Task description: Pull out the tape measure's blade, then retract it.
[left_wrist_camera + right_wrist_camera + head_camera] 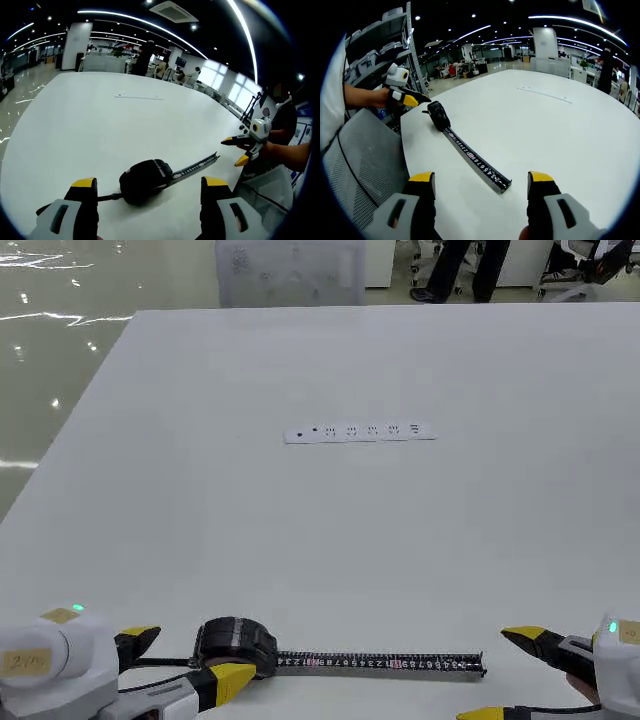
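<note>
Fingers (232,676) stand apart on left gripper (188,655) and right gripper (500,674) (neither holds anything); tape measure (235,642) lies on the bench (350,530) by the left one, blade (380,663) already out, retraction apparently remaining.

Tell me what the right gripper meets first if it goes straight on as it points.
Most likely the free end of the blade: it lies on the table just ahead, between the open jaws of the right gripper. Height is unclear, so it might pass over.
</note>
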Available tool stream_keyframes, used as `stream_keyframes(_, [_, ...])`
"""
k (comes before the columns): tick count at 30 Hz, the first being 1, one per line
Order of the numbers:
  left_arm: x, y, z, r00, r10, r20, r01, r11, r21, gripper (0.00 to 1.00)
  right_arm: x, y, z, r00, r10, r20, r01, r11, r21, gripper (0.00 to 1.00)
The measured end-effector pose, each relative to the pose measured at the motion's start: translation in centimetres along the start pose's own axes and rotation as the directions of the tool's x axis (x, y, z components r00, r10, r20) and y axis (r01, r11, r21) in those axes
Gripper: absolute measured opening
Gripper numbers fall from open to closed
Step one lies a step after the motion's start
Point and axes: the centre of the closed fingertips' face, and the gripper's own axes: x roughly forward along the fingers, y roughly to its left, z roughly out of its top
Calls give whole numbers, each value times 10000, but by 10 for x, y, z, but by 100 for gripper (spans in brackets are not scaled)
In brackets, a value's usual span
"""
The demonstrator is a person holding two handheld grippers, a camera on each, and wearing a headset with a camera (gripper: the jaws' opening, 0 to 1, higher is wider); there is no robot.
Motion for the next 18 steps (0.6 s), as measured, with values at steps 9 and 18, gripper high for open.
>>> stream_keyframes(9, [13, -4, 3, 9993, 373, -93, -375, 9991, -214, 83, 0, -3, 3, 9999, -23, 112, 22, 10000, 41, 76])
stream_keyframes(18, [27, -6, 8, 9948, 991, 251, -983, 9946, -342, 83, -1, -8, 3, 9997, -92, 216, 89, 9999, 111, 76])
